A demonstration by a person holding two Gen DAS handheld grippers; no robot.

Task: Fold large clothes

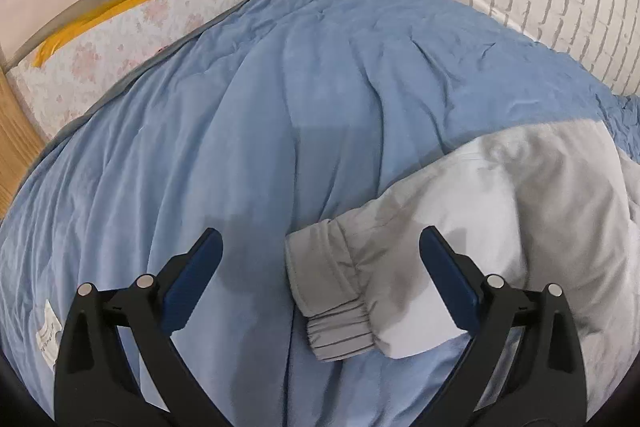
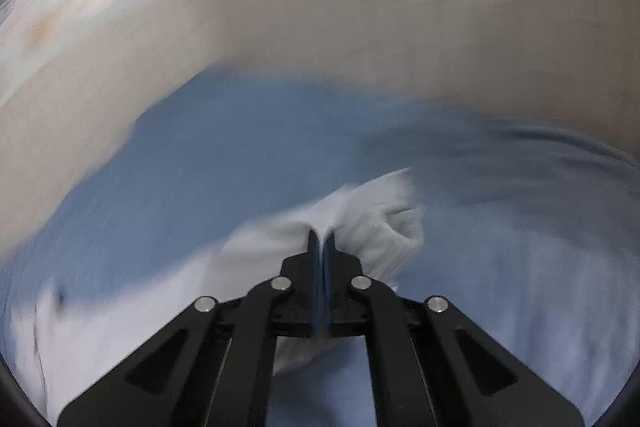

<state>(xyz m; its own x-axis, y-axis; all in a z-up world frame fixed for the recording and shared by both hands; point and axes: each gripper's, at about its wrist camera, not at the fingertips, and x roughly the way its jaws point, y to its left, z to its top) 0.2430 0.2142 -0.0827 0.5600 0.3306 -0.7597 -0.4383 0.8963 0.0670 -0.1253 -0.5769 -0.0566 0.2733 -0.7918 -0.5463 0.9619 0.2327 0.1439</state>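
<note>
Your right claw point(image 2: 320, 241) pinches the pale jacket point(image 2: 372, 223); your left claw point(image 1: 320, 247) gapes over its cuff point(image 1: 328, 291). Grab that cuff next, I'd judge, then fold inward.

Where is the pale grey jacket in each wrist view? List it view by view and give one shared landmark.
Left wrist: the pale grey jacket fills the lower right, its cuff lying between the open left gripper jaws.
Right wrist: blurred, bunched at centre, pinched in the shut right gripper.
Shared landmark: the blue quilt beneath it.
</note>
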